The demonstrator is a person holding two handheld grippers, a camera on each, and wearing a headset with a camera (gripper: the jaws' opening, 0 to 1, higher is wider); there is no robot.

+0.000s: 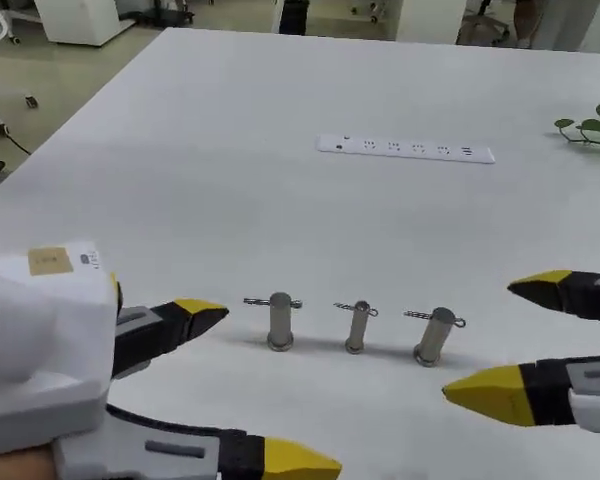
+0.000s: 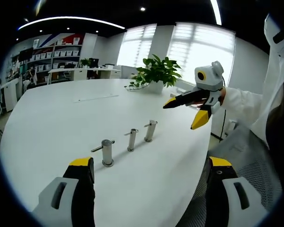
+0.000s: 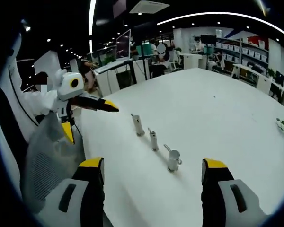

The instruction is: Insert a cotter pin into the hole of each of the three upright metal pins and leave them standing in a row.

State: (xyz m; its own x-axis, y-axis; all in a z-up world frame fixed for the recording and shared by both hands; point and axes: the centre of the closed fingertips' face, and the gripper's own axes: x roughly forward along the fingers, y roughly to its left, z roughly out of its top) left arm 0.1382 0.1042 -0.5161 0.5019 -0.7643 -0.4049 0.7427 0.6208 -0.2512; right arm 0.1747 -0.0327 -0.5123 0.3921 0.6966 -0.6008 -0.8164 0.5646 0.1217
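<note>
Three metal pins stand upright in a row on the white surface [image 1: 230, 180], towards the edge where the person stands: the left pin [image 1: 280, 325], the middle pin [image 1: 357, 330] and the right pin [image 1: 433, 340]. They are evenly spaced and apart from one another. Each one carries a thin wire pin pushed crosswise through the hole near its top. The left cotter pin [image 1: 262, 301] sticks out mostly to the left of its post. The middle cotter pin [image 1: 350, 307] and the right cotter pin [image 1: 420, 316] likewise cross their posts, with looped ends showing on the right.

The left gripper [image 1: 270, 388] hangs over the surface at the left end of the row. Its yellow-tipped jaws are spread wide with nothing between them, and the upper tip is near the left pin without touching it. The right gripper [image 1: 483, 340] is off the right end of the row, a little apart from the right pin. Its jaws are also wide apart and empty. In the left gripper view a white sleeve [image 2: 241, 101] shows behind the right gripper.

Further in, towards the far edge and well apart from the row, a white power strip [image 1: 407, 149] lies flat. A green plant [image 1: 592, 127] stands at the right edge of the surface.
</note>
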